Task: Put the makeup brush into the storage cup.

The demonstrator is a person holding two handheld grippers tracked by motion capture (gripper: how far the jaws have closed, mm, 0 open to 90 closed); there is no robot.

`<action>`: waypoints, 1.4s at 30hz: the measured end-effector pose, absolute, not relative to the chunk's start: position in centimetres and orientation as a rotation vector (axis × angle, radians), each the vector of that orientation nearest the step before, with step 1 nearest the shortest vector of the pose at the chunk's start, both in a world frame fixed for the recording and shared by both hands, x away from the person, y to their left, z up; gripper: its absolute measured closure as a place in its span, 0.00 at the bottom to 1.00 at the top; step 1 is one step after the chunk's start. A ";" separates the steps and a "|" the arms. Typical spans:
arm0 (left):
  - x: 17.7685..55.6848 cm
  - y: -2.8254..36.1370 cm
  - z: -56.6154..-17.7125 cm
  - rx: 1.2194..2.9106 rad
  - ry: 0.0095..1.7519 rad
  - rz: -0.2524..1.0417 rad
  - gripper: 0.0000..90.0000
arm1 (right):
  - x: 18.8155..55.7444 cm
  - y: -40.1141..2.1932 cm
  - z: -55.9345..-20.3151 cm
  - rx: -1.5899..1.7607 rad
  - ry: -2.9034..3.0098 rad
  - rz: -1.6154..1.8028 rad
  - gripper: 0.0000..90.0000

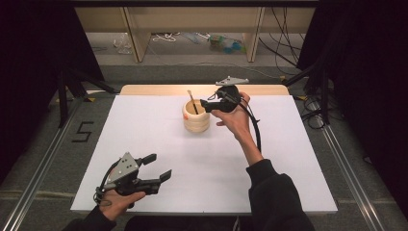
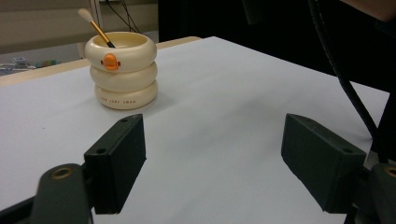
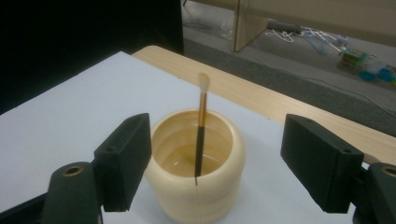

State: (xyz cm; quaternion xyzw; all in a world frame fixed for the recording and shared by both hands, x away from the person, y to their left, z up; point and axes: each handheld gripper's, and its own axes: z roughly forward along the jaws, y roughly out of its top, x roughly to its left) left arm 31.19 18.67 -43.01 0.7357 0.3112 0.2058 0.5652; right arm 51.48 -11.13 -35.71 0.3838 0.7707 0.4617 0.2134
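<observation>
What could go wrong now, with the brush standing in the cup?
The brush leans loosely in the cream cup, so it may tip if nudged. The right gripper, jaws open, is close beside the cup's rim and could knock the cup over. Its cable hangs near and might snag.

The high view looks forward and down from above the person's side of the table (image 1: 159,192), taking in the whole surface with the cream holder (image 1: 196,117) beyond its middle. The left gripper view sits low over the table, well back from the holder (image 2: 121,70), facing it nearly level. The right gripper view is close above the holder (image 3: 196,158), looking down into it. All three views share the holder and its brush (image 3: 201,126).
</observation>
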 end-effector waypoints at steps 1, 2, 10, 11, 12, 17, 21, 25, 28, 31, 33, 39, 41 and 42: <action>31.0 18.5 -43.1 1.716 0.763 0.454 0.24 | 51.2 -11.3 -35.6 1.054 2.139 1.289 0.27; 31.0 18.6 -43.1 1.716 0.765 0.456 0.24 | 50.8 -11.4 -35.5 1.052 2.133 1.296 0.26; 31.1 18.8 -43.1 1.704 0.795 0.444 0.24 | 48.0 -12.9 -34.8 1.008 2.106 1.364 0.22; 31.1 18.9 -43.1 1.712 0.788 0.448 0.24 | 47.6 -13.1 -34.8 1.004 2.101 1.373 0.21; 31.1 18.9 -43.1 1.707 0.785 0.446 0.24 | 47.3 -13.3 -34.8 0.997 2.106 1.370 0.20; 31.1 18.9 -43.0 1.705 0.782 0.449 0.24 | 45.9 -14.1 -35.0 0.966 2.093 1.409 0.18; 31.2 19.1 -43.0 1.700 0.794 0.463 0.24 | 44.9 -14.7 -35.1 0.954 2.091 1.414 0.18; 31.3 19.4 -42.9 1.703 0.790 0.476 0.24 | 43.9 -15.7 -35.2 0.932 2.075 1.432 0.18; 31.3 19.6 -42.9 1.698 0.795 0.478 0.24 | 43.1 -16.2 -35.5 0.931 2.068 1.433 0.18; 31.2 20.0 -42.9 1.696 0.802 0.483 0.24 | 42.2 -16.8 -35.9 0.924 2.078 1.433 0.18; 31.2 20.4 -42.9 1.694 0.805 0.486 0.24 | 41.7 -17.1 -36.0 0.920 2.074 1.434 0.18; 31.0 20.9 -42.9 1.683 0.818 0.489 0.24 | 40.3 -18.3 -36.6 0.933 2.049 1.452 0.18; 30.9 21.0 -42.9 1.682 0.812 0.489 0.24 | 39.9 -18.6 -36.7 0.929 2.044 1.461 0.18; 30.9 21.0 -42.9 1.679 0.814 0.487 0.24 | 39.8 -18.7 -36.7 0.936 2.039 1.466 0.18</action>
